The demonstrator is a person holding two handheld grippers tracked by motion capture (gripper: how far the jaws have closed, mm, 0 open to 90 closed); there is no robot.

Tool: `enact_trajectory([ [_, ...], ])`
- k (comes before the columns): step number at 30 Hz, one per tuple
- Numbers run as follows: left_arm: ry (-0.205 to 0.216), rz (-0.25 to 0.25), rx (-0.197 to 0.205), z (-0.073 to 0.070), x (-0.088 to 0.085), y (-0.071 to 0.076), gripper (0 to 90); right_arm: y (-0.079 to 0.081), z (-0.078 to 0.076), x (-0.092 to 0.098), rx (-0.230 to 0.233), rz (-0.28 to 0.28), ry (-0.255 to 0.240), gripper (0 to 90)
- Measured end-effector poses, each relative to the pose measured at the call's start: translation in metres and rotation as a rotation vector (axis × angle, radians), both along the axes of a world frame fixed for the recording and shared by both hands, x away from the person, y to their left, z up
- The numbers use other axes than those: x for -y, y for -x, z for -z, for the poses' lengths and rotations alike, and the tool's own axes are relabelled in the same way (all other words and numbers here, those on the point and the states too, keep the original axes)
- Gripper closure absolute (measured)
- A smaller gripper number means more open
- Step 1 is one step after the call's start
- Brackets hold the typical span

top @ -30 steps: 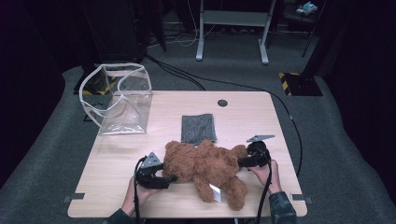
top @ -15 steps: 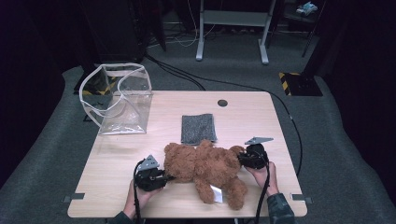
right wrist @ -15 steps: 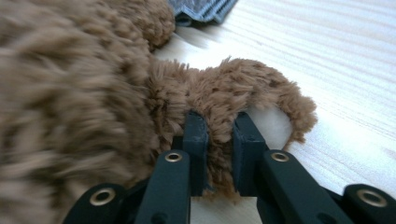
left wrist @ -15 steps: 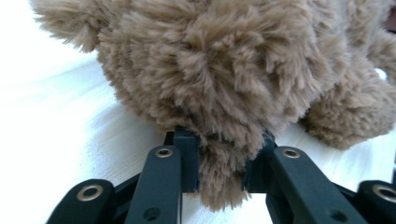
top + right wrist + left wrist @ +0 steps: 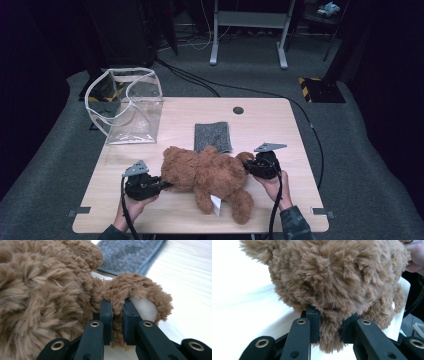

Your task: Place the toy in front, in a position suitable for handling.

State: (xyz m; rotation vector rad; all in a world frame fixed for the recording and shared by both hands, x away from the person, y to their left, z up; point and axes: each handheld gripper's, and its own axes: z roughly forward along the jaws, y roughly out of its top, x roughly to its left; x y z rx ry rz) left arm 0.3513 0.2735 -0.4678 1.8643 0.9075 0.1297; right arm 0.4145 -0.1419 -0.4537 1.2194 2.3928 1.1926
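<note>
A brown teddy bear point(image 5: 210, 172) lies across the near middle of the wooden table point(image 5: 280, 125). My left gripper point(image 5: 165, 185) is at the bear's left end, and its jaws have just closed on a tuft of fur. In the left gripper view the left gripper point(image 5: 329, 327) pinches that teddy bear point(image 5: 337, 277) from below. My right gripper point(image 5: 248, 167) is at the bear's right side. In the right gripper view the right gripper point(image 5: 117, 315) is shut on a furry paw point(image 5: 140, 290) with a white pad.
A grey cloth point(image 5: 213, 136) lies flat just beyond the bear, also in the right gripper view as the grey cloth point(image 5: 130, 252). A clear plastic bag point(image 5: 130, 107) stands open at the table's far left corner. A white tag point(image 5: 216, 204) hangs from the bear.
Both grippers have shut on the bear. Bear and grippers have shifted left across the table and risen slightly.
</note>
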Motion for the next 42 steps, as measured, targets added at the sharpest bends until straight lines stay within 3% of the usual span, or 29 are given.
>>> enact_trajectory([
  [6, -0.002, -0.028, -0.014, -0.003, -0.027, 0.002, 74.0, -0.003, -0.002, -0.027, 0.001, -0.041, 0.005, 81.1],
  [14, -0.013, -0.069, -0.038, 0.004, -0.058, 0.006, 73.7, -0.005, 0.002, -0.059, -0.003, -0.09, 0.007, 80.8],
  [20, -0.043, -0.084, -0.074, 0.021, -0.065, 0.007, 73.2, -0.005, 0.018, -0.072, -0.022, -0.113, 0.035, 80.5],
  [23, -0.027, -0.086, -0.073, 0.027, -0.068, 0.009, 72.5, -0.004, 0.029, -0.074, -0.034, -0.115, 0.056, 79.4],
  [27, -0.039, -0.099, -0.07, 0.028, -0.068, 0.011, 64.7, -0.006, 0.031, -0.066, -0.055, -0.101, 0.033, 62.1],
  [32, -0.075, -0.175, -0.04, 0.028, -0.07, 0.017, 32.4, -0.008, 0.021, -0.046, -0.074, -0.084, 0.0, 33.1],
  [34, -0.071, -0.213, -0.042, 0.029, -0.073, 0.019, 25.2, -0.012, 0.019, -0.039, -0.058, -0.069, -0.001, 26.4],
  [39, -0.175, -0.24, -0.051, 0.031, -0.077, 0.021, 15.0, -0.026, 0.014, -0.029, -0.047, -0.012, 0.031, 19.2],
  [41, -0.196, -0.241, -0.056, 0.034, -0.078, 0.021, 14.6, -0.034, 0.013, -0.028, -0.034, 0.0, 0.051, 18.4],
  [42, -0.21, -0.249, -0.058, 0.035, -0.078, 0.022, 13.7, -0.038, 0.013, -0.027, -0.052, 0.005, 0.054, 17.4],
])
